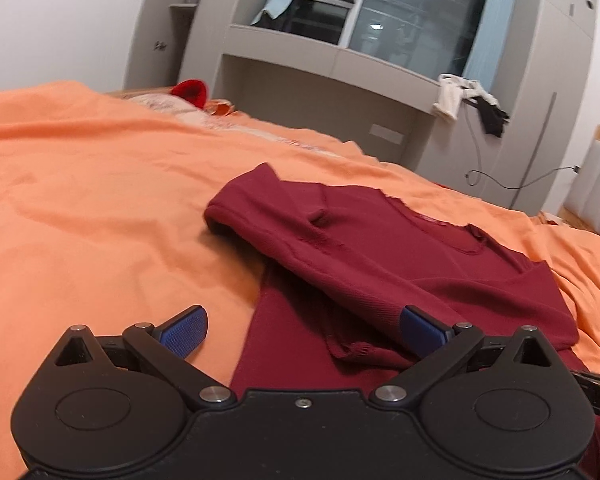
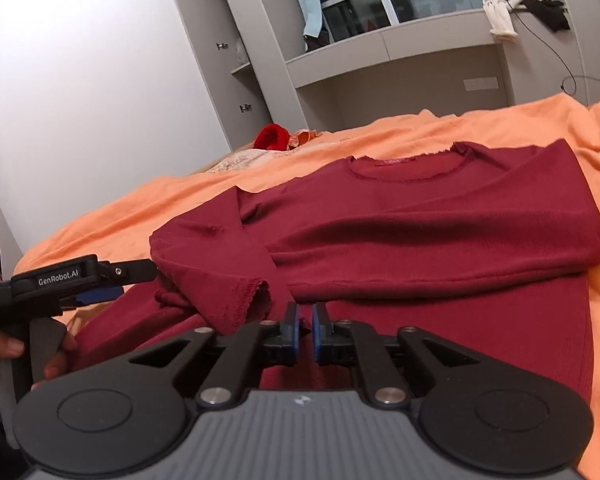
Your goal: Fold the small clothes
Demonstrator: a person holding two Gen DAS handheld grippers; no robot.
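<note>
Orange bedsheet [image 1: 80,200] covers the bed in the left wrist view, with grey cabinets and a dark window behind. On it lies a dark red sweater [image 1: 400,256], one sleeve folded across its body toward the near edge. The left gripper [image 1: 302,332] stands wide open, its blue pads [image 1: 184,330] straddling the sweater's lower part without pressing it.

From the right wrist view, the sweater [image 2: 440,220] spreads across the sheet [image 2: 120,216], collar toward the far edge, both sleeves folded inward. The right gripper [image 2: 305,326] is nearly closed over the sweater's lower body; whether cloth is pinched, I cannot tell. A hand [image 2: 4,364] holds the left gripper [image 2: 112,280] beside the sleeve cuff.
</note>
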